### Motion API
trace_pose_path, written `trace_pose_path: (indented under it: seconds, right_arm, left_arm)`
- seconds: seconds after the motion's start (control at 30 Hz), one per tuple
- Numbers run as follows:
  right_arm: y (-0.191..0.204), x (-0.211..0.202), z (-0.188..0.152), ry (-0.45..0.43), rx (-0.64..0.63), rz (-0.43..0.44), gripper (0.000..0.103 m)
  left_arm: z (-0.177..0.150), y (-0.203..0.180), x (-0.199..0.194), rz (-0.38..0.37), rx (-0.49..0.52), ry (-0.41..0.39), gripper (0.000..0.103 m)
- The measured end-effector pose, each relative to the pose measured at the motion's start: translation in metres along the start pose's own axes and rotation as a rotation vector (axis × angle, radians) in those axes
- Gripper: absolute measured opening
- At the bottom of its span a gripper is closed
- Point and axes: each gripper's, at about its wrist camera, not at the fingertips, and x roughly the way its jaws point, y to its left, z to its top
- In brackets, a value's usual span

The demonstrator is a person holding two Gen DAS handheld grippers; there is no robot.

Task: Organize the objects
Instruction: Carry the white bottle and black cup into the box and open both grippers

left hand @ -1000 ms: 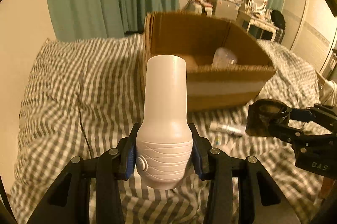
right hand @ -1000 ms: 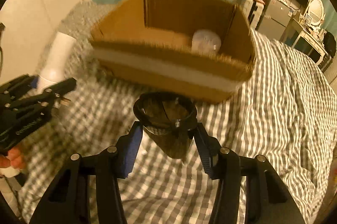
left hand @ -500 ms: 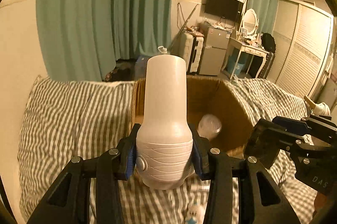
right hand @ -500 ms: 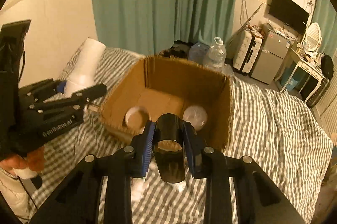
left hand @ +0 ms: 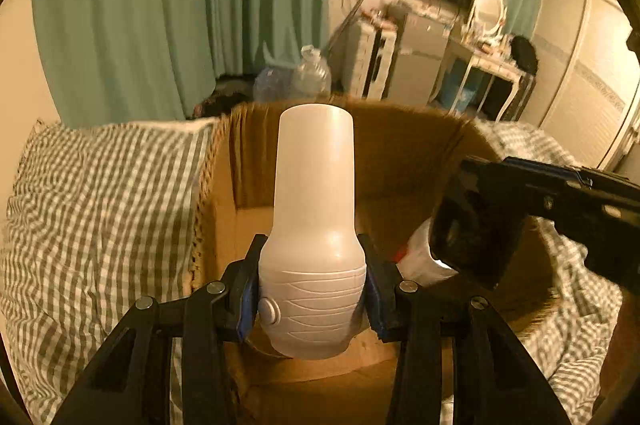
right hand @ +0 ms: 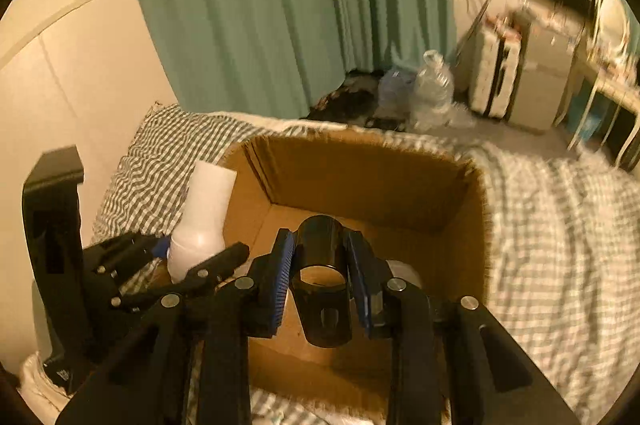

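My left gripper (left hand: 312, 289) is shut on a white plastic bottle-shaped object (left hand: 314, 225) and holds it above the open cardboard box (left hand: 224, 193). It also shows in the right wrist view (right hand: 202, 221) at the box's left side. My right gripper (right hand: 320, 277) is shut on a dark translucent cup (right hand: 322, 289), held over the box (right hand: 472, 217); the cup appears at the right in the left wrist view (left hand: 472, 237). A clear plastic item (left hand: 420, 257) lies inside the box.
The box sits on a bed with a grey checked cover (left hand: 100, 209). Behind it are green curtains (right hand: 280, 5), large water bottles (right hand: 432, 89) on the floor, a small fridge, a TV and a dressing table.
Both grippers have moved forward and over the box with their objects still held; a second ago they were low in front of the box.
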Motion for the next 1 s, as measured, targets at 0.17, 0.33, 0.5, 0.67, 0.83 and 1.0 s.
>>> trace_pose_path:
  seconds: [0.17, 0.33, 0.5, 0.67, 0.83, 1.0]
  right_arm:
    - [-0.020, 0.042, 0.000, 0.046, 0.030, 0.043, 0.027]
    - [-0.031, 0.057, -0.003, 0.060, 0.030, 0.038, 0.028]
    - [-0.035, 0.028, 0.008, -0.021, 0.037, 0.009, 0.056]
    - [-0.029, -0.027, 0.010, -0.109, 0.026, -0.069, 0.059]
    - [0.001, -0.097, 0.007, -0.215, -0.053, -0.104, 0.066]
    - [0.023, -0.147, -0.006, -0.263, -0.124, -0.096, 0.067]
  left_arm:
    - [-0.003, -0.007, 0.022, 0.028, 0.059, 0.023, 0.044]
    - [-0.001, -0.017, 0.019, 0.002, 0.064, 0.005, 0.054]
    - [0.006, -0.018, -0.004, 0.041, 0.062, -0.077, 0.083]
    - [0.014, -0.021, -0.039, 0.038, 0.026, -0.111, 0.085]
    - [0.016, -0.033, -0.094, 0.078, 0.038, -0.171, 0.095]
    - [0.007, -0.049, -0.143, 0.120, 0.075, -0.224, 0.099]
